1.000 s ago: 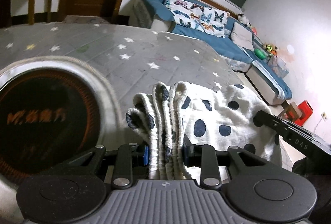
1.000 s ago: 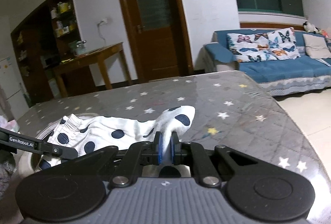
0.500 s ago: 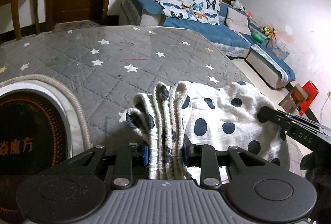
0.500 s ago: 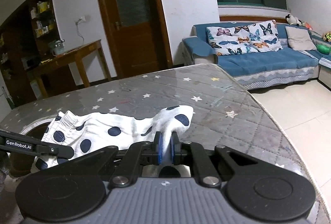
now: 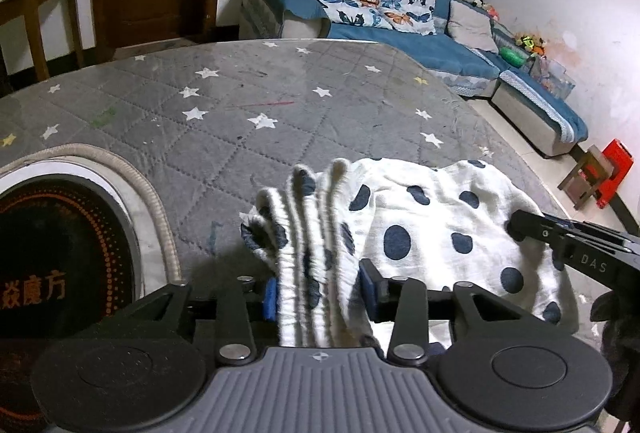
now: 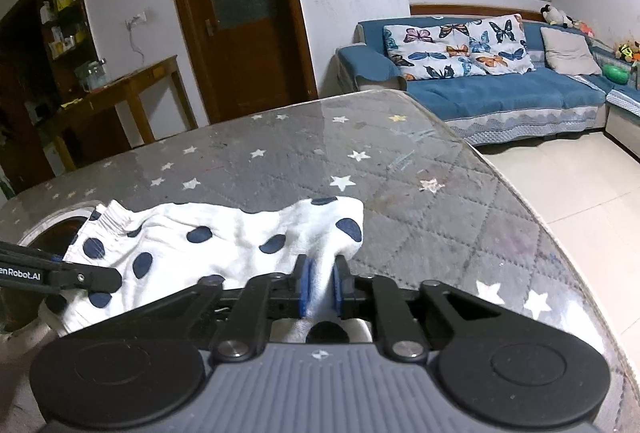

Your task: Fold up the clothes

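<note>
Left hand-held gripper [image 5: 320, 293] angled steeply down; jaws have just been opening, bunched cloth between blue pads [image 5: 270, 298], right pad standing off fabric. Right hand-held gripper [image 6: 322, 287] tilted down less steeply; jaws have just been opening slightly, narrow gap, cloth corner between pads [image 6: 304, 287], contact unclear. Each gripper's finger shows at edge of other's view.

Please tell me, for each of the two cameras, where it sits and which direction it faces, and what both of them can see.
Left wrist: on the left gripper, facing down across the star-patterned table toward the sofa; its jaws have just been opening around the bunched waistband.
Right wrist: on the right gripper, facing toward the door; its jaws have just been opening around a cloth corner.
Shared: the polka-dot garment, table, sofa, each other's gripper.
</note>
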